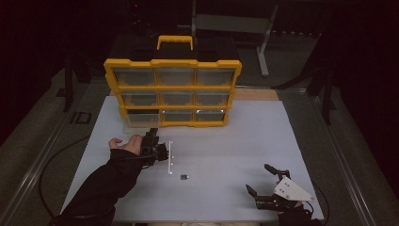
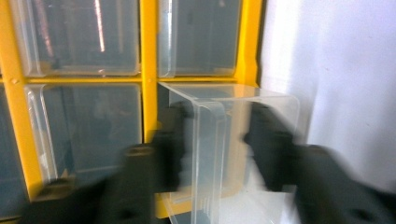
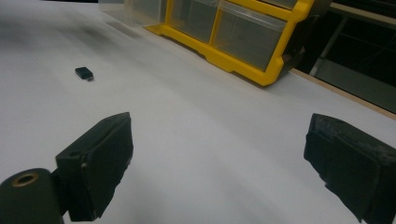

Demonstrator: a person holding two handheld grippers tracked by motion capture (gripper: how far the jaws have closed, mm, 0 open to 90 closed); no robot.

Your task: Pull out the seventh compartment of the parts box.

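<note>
So left tool (image 2: 212, 149) spread round drawer (image 2: 224, 140), probably just released | right tool (image 3: 219, 163) spread, idle | next: grab dongle (image 1: 185, 177)

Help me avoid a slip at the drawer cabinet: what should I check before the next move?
1. Bottom-left drawer pulled out of the yellow cabinet: ok, it juts onto the table.
2. Left gripper free of the drawer's front tab: ok, jaws stand on either side with gaps, pads not pressing.
3. Right gripper open and empty: ok, it is low over bare table.
4. Small black part reachable: ok, it lies alone between the grippers.
5. White strip out of the way: not ok, it lies close beside the left gripper.
6. Drawer empty inside: cannot tell, the clear walls are blurred.
</note>
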